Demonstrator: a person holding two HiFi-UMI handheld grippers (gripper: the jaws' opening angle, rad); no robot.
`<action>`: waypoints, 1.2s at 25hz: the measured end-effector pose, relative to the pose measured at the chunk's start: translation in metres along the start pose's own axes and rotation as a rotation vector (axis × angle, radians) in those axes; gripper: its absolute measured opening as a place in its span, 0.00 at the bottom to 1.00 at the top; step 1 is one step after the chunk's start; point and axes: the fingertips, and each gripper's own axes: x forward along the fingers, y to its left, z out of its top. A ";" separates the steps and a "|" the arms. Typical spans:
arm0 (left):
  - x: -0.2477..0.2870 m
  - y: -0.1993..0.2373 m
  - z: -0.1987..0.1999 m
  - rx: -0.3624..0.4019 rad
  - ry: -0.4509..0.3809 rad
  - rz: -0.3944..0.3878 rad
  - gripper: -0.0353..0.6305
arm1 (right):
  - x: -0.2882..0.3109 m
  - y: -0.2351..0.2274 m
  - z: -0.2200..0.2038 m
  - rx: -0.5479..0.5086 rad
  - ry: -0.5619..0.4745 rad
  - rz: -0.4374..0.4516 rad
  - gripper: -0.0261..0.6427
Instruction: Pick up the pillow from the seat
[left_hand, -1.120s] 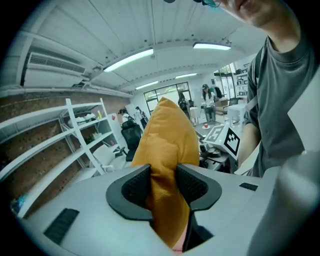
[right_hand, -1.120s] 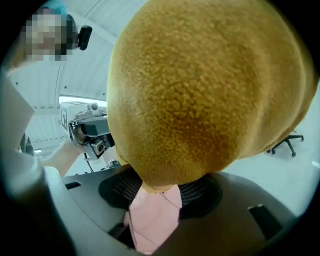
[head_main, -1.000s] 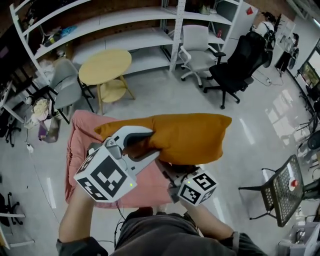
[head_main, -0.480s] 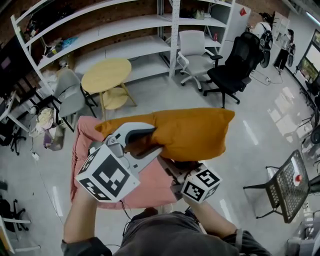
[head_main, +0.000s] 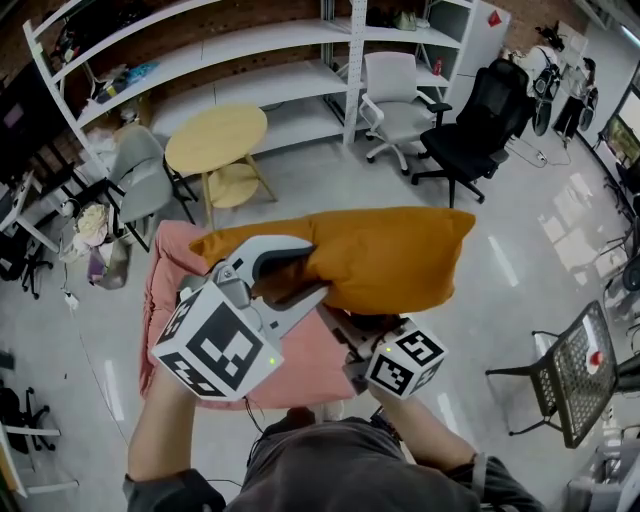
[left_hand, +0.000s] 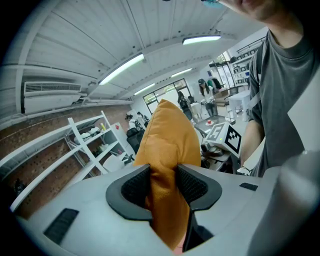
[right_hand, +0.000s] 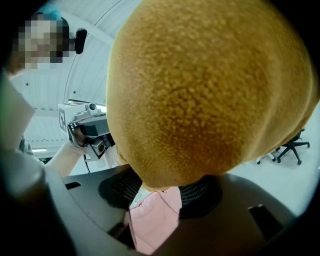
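The left claw (head_main: 300, 272) is a light grey moulded shell with black ribbed pads (left_hand: 136, 187), and behind it sits a large white cube (head_main: 215, 350) printed with black square markers and lit by a small green light. The right claw (right_hand: 155, 192) bears a smaller cube (head_main: 405, 365) of the same kind. The person wears a grey short-sleeved T-shirt (head_main: 330, 465), and a thin black cable (head_main: 245, 425) trails under the left cube.

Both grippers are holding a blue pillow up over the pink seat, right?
No, the pillow is orange, not blue; the head view shows it. The left gripper and right gripper both hold it above the pink seat.
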 end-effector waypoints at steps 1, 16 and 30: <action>0.001 0.001 -0.001 -0.004 0.001 0.000 0.31 | 0.001 -0.001 0.000 -0.001 0.006 0.001 0.36; 0.007 0.012 -0.019 -0.022 0.029 0.001 0.31 | 0.020 -0.009 -0.010 0.018 0.057 0.012 0.36; 0.021 0.021 -0.031 -0.045 0.028 -0.019 0.31 | 0.029 -0.024 -0.017 0.030 0.073 -0.003 0.36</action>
